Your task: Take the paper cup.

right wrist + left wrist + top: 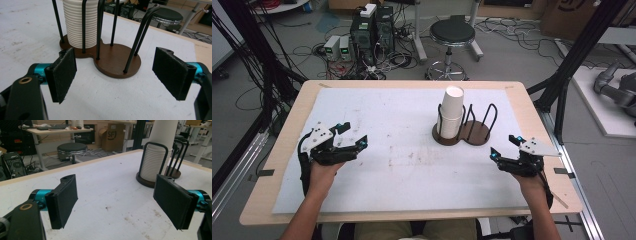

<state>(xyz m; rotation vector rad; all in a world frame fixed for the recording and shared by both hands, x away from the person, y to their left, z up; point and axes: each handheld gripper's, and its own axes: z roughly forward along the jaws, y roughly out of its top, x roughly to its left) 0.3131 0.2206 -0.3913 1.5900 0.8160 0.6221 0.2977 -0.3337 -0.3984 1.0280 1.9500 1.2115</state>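
A tall stack of white paper cups [452, 111] [158, 152] [78, 21] stands in the left bay of a brown two-bay holder [474, 133] [117, 63] with black wire posts, at the table's middle right. The holder's right bay has nothing in it. My left gripper [352, 135] [116, 203] rests low over the white mat at the left, open, nothing between its black pads. To the right of the holder my right gripper [504, 145] [113, 76] hovers open, aimed at the holder's base, apart from it.
A white mat [402, 165] with faint brown stains covers the wooden table [287, 125]. Behind the table stand a black stool [452, 35], computer towers [372, 30] and tangled cables. Black frame posts [582, 45] rise at both sides.
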